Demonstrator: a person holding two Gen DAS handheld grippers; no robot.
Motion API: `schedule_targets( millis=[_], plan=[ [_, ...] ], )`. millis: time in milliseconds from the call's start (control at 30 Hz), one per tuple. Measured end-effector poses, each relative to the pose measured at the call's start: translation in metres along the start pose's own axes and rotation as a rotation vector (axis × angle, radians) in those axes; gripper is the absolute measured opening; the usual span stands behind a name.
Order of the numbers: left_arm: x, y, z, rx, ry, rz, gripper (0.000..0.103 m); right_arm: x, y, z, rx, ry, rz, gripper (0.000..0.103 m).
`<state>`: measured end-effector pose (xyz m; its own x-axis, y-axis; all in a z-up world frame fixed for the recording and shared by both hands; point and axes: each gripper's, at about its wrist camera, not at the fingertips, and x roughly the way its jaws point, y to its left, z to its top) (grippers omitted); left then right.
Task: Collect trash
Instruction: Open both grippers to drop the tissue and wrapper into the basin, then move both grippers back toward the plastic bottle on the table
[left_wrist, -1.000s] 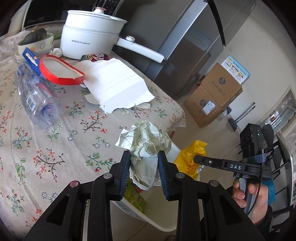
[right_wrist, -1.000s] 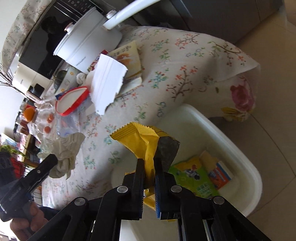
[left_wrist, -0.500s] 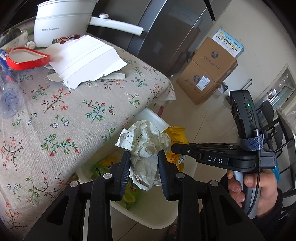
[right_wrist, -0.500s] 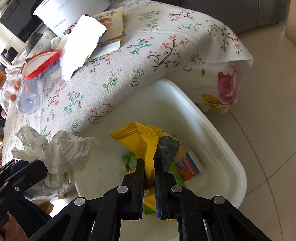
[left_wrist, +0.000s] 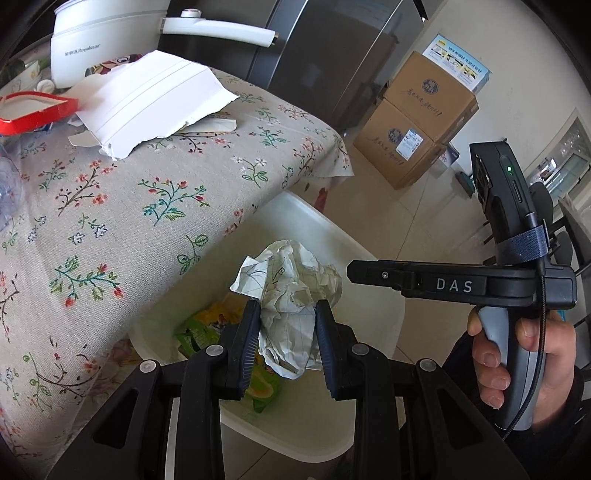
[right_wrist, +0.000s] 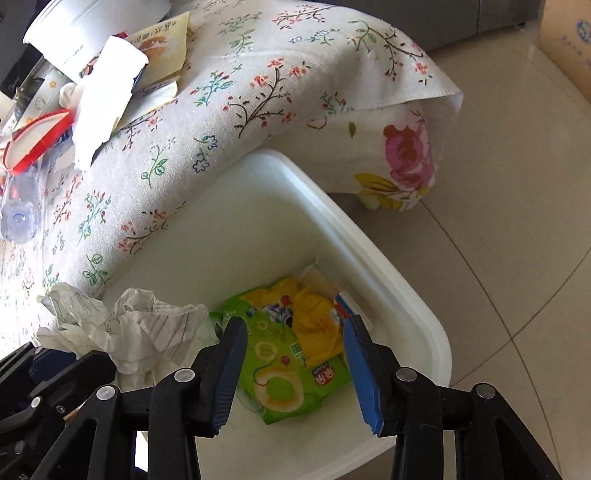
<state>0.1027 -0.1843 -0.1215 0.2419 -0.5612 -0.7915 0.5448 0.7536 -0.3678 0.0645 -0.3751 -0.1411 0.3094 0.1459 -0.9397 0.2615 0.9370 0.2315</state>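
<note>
A white plastic bin (right_wrist: 373, 254) stands on the floor against the table's edge. My right gripper (right_wrist: 295, 325) hovers over it and its jaws are opening, with nothing between them. The yellow snack wrapper (right_wrist: 314, 325) lies in the bin on a green packet (right_wrist: 280, 380). My left gripper (left_wrist: 283, 317) is shut on a crumpled ball of lined paper (left_wrist: 291, 288) and holds it above the bin (left_wrist: 332, 229). The same crumpled paper (right_wrist: 122, 328) shows at the lower left of the right wrist view. A hand grips the right gripper's handle (left_wrist: 509, 354).
The table with a floral cloth (left_wrist: 110, 206) carries a torn white sheet (left_wrist: 147, 99), a red-rimmed lid (left_wrist: 33, 110), a white electric pot (left_wrist: 107, 40) and a clear plastic bottle (right_wrist: 18, 214). Two cardboard boxes (left_wrist: 417, 125) are stacked beside a dark fridge (left_wrist: 332, 55). Tiled floor (right_wrist: 517, 221) surrounds the bin.
The right gripper's jaws spread apart and the yellow wrapper dropped into the bin. The left gripper carried the crumpled paper off the table to above the bin.
</note>
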Motion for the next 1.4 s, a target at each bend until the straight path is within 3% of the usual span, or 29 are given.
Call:
schedule_targets(
  millis=[167, 300, 367, 500, 733, 967, 1233, 1400],
  plan=[
    [0.015, -0.009, 0.004, 0.009, 0.010, 0.003, 0.034, -0.005, -0.001, 0.002, 0.030, -0.034, 0.014, 0.049],
    [0.036, -0.012, 0.021, 0.054, -0.006, 0.077, 0.064, -0.010, -0.004, 0.004, 0.067, -0.069, 0.029, 0.049],
    [0.035, -0.005, 0.025, 0.029, -0.023, 0.095, 0.064, -0.010, -0.006, 0.006, 0.077, -0.080, 0.042, 0.049],
    [0.018, 0.011, 0.029, -0.063, -0.036, 0.028, 0.065, -0.010, -0.005, 0.008, 0.078, -0.091, 0.042, 0.049],
    [-0.035, 0.038, 0.033, -0.180, -0.144, -0.009, 0.068, -0.011, -0.004, 0.011, 0.076, -0.106, 0.074, 0.049],
    [-0.094, 0.099, 0.031, -0.352, -0.258, 0.031, 0.071, -0.013, 0.008, 0.012, 0.053, -0.127, 0.110, 0.049],
    [-0.147, 0.188, 0.014, -0.618, -0.371, 0.094, 0.073, -0.029, 0.030, 0.017, 0.023, -0.209, 0.227, 0.049],
    [-0.147, 0.208, 0.013, -0.679, -0.364, 0.049, 0.073, -0.026, 0.046, 0.019, 0.018, -0.199, 0.296, 0.054]
  ],
)
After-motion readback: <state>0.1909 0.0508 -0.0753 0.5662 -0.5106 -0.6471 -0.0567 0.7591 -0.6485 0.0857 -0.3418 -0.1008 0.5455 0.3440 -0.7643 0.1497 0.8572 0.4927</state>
